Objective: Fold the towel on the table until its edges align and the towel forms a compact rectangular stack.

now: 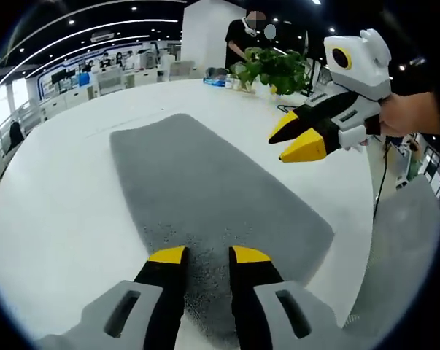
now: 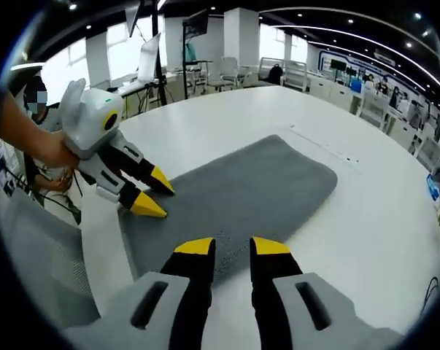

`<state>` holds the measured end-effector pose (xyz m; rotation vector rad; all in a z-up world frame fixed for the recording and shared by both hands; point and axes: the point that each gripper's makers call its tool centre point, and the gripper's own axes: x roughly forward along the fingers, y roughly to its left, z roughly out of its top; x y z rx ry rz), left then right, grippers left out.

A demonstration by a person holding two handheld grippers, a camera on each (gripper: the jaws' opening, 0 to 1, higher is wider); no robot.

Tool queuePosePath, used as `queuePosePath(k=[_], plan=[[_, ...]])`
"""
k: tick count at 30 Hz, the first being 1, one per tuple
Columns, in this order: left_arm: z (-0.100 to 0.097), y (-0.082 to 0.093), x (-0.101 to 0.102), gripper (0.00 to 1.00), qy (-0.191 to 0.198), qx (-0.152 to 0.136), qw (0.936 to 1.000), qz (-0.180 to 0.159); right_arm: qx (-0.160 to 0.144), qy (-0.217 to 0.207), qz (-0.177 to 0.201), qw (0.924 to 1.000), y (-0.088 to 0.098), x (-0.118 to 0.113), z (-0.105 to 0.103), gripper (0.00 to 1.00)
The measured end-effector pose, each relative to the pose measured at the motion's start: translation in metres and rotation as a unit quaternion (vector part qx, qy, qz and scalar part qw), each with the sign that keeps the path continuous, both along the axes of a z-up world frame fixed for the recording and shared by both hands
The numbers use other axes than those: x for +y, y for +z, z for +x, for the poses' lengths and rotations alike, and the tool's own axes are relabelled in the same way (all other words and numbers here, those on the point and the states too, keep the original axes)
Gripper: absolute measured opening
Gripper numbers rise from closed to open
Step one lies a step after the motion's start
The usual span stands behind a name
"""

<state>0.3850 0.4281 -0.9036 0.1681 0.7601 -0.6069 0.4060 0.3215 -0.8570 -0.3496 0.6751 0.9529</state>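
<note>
Grey towel (image 1: 212, 208) flat on white table (image 1: 59, 211), L gripper (image 1: 209, 255) & R gripper (image 2: 233, 246) both over its edges, jaws parted, holding nothing.

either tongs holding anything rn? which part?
Nothing held. Left tongs and right tongs are both open, above the flat grey terry towel.

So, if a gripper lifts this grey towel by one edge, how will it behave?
The grey towel lies flat with soft, rounded corners, so it will probably hang limp and sag. Its fuzzy pile may drag on the white table instead of sliding.
</note>
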Motion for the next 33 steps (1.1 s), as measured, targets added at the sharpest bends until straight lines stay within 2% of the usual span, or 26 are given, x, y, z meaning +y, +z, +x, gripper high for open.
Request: queuePosePath(k=[5, 6, 10, 16, 17, 18, 21, 27, 33], plan=[[-0.002, 0.005, 0.002, 0.24, 0.009, -0.006, 0.9999, -0.009, 0.016, 0.015, -0.013, 0.9997, -0.017, 0.004, -0.013, 0.17], [-0.001, 0.008, 0.001, 0.24, 0.009, -0.015, 0.9998, -0.011, 0.024, 0.016, -0.014, 0.9995, -0.023, 0.005, -0.015, 0.17], [-0.001, 0.009, 0.008, 0.24, 0.016, -0.014, 0.9997, -0.013, 0.034, 0.029, -0.023, 0.9987, -0.036, 0.009, -0.024, 0.17], [0.002, 0.005, 0.023, 0.24, 0.031, -0.008, 0.9993, -0.017, 0.041, 0.025, -0.027, 0.9985, -0.045, 0.008, -0.024, 0.17], [-0.003, 0.003, 0.022, 0.24, 0.035, 0.011, 0.999, -0.025, 0.037, 0.022, -0.031, 0.9986, -0.046, 0.006, -0.024, 0.16], [-0.004, 0.002, 0.021, 0.24, 0.034, 0.016, 0.9989, -0.029, 0.029, 0.025, -0.037, 0.9986, -0.049, 0.005, -0.023, 0.15], [-0.005, 0.0, 0.021, 0.23, 0.014, 0.002, 0.9998, -0.013, 0.007, 0.05, -0.051, 0.9974, -0.05, 0.006, -0.026, 0.15], [-0.009, -0.002, 0.016, 0.23, 0.003, 0.002, 1.0, -0.005, -0.013, 0.057, -0.078, 0.9953, -0.052, 0.002, -0.028, 0.14], [-0.013, -0.003, 0.009, 0.23, 0.004, 0.01, 0.9999, -0.008, -0.011, 0.055, -0.084, 0.9949, -0.055, -0.006, -0.026, 0.14]])
